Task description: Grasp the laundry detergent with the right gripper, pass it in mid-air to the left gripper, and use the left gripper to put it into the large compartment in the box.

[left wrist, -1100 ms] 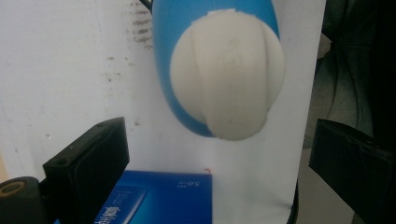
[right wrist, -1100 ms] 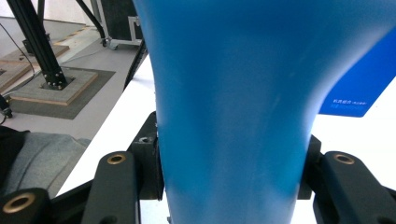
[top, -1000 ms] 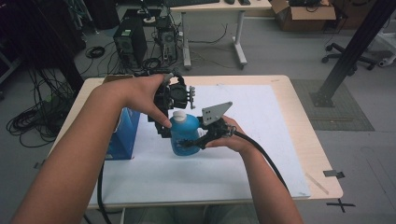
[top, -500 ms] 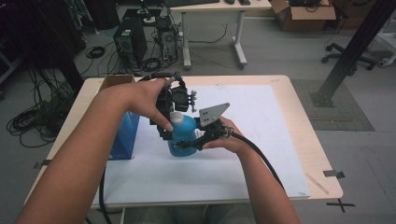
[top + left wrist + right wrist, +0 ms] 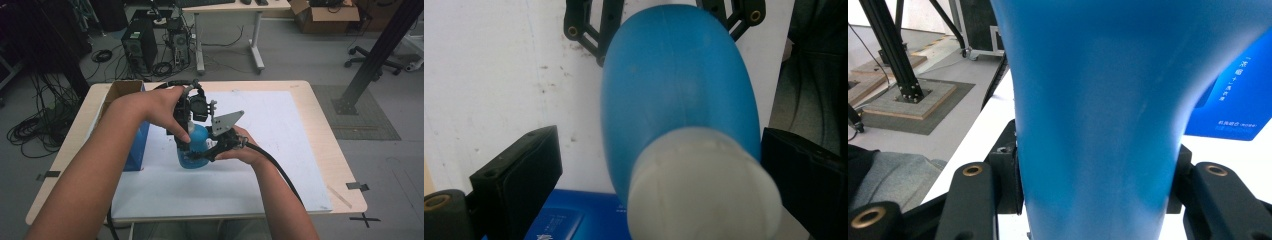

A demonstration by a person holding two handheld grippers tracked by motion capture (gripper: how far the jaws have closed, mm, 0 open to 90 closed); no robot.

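1. The blue bottle (image 5: 194,148) is standing upright near the middle of the desk (image 5: 320,150), on the white sheet (image 5: 280,150), a little toward the left edge, and I am working on it with both tools.
2. My right gripper (image 5: 202,156) is clamping the bottle's lower body from the near side; in the right gripper view both black jaws are pressing flat against the blue wall (image 5: 1098,125).
3. My left gripper (image 5: 654,165) is coming down over the top, and its jaws are standing apart on either side of the pale cap (image 5: 704,185). One jaw looks close to the cap and the other is well clear, so nothing is gripped there yet.
4. The blue box (image 5: 135,145) is standing just beside the bottle, toward the desk's left edge.
5. As I judge it, the risk is in closing off-centre: with the cap nearer one jaw, that jaw would be touching first and shoving the neck sideways.
6. That push could be tipping the bottle in my right grip, or knocking it into the box.
7. A soft bottle wall could also be squeezing in under the right jaws and slipping if I twist hard.
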